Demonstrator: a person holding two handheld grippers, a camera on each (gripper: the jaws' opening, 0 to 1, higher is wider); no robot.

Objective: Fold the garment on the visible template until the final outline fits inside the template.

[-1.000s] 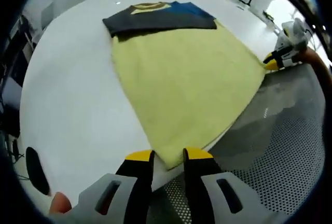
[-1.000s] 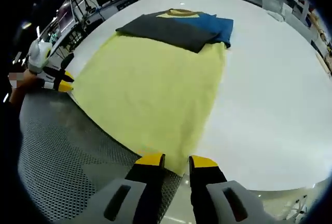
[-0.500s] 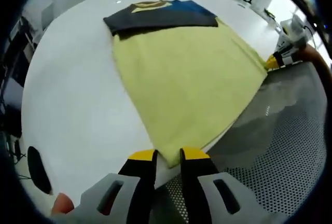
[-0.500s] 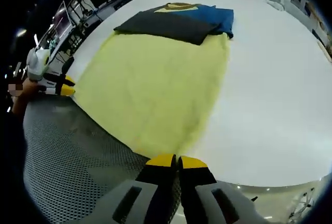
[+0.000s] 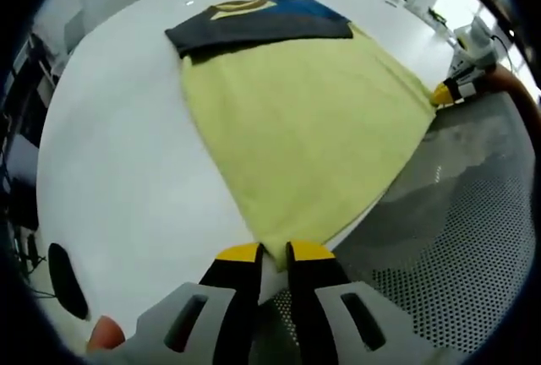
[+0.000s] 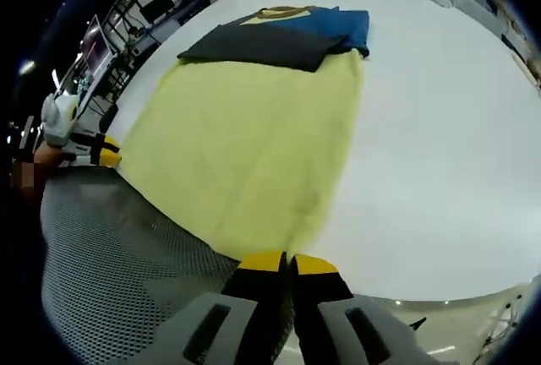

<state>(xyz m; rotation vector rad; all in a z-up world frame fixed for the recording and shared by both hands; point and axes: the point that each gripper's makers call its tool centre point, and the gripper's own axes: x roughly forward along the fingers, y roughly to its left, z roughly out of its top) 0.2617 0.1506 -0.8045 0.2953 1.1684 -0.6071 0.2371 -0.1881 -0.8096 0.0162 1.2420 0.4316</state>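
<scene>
Yellow shirt (image 5: 296, 120) hem corners at table (image 5: 118, 162) near edge: pinching with left gripper (image 5: 266, 253), right gripper (image 6: 287, 259); lifting, folding toward collar next.

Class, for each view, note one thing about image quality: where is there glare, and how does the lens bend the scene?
Left gripper view: bright window glare washes out the upper right, and the fisheye bows the white table edge. Right gripper view: the table reads evenly lit but overbright, the yellow garment stays sharp, and the background shelves curve and smear.
</scene>
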